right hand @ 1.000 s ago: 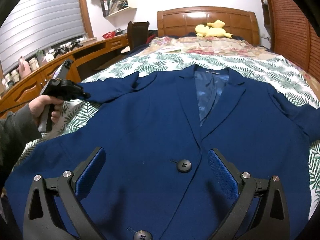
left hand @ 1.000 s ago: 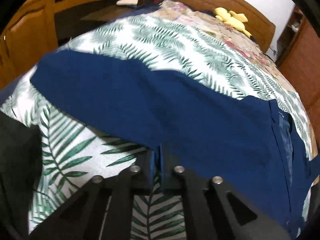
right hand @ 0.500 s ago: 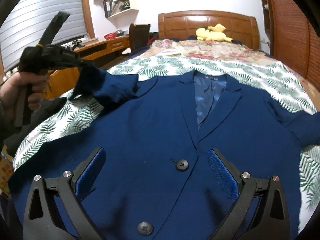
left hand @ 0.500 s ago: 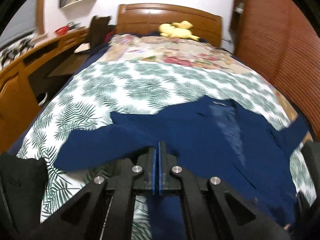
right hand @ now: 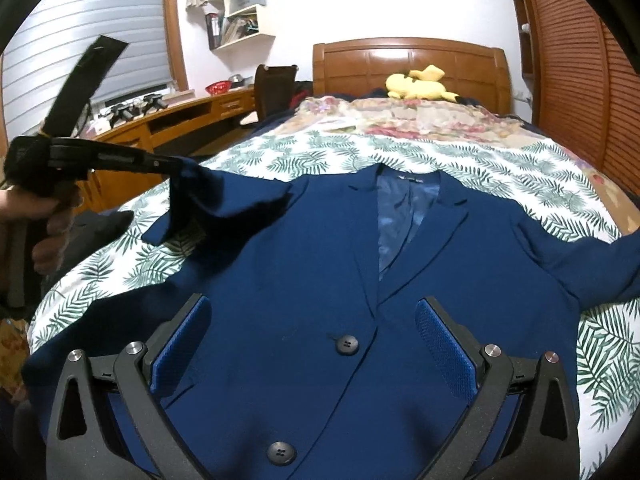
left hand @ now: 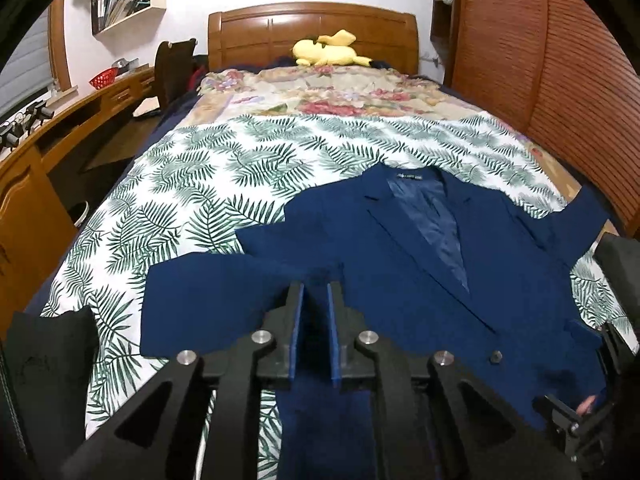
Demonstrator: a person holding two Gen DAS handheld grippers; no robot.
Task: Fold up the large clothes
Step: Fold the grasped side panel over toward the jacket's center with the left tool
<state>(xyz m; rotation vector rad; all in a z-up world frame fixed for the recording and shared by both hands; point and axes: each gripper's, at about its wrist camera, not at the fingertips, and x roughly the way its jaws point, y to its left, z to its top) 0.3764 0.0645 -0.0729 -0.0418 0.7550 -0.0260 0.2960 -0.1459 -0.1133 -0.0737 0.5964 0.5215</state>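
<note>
1. A navy-blue woven blazer (right hand: 304,280) was laid face-up on the palm-leaf-print bedspread (left hand: 192,184) of the wooden bed, collar toward the carved wooden headboard (right hand: 408,64) — spread flat, apparently so that its sleeves could be folded inward one at a time.

2. The blazer's left sleeve (right hand: 224,200) was seen lifted off the bedspread and carried across toward the chest, its cuff between the pads of the left gripper (left hand: 316,320). The jaws were opening, a narrow gap showing in the left wrist view; the cloth was judged to be on the point of release rather than firmly pinched.

3. The right gripper (right hand: 312,344) was held over the lower front of the blazer near the upper black button (right hand: 346,345), jaws spread wide and nothing grasped — probably waiting in readiness to steady or smooth the front.

4. The other sleeve (right hand: 592,268) was left stretched out toward the bed's edge, not yet folded.

5. A yellow plush toy (left hand: 326,53) was lying by the headboard, well apart from the work.
</note>
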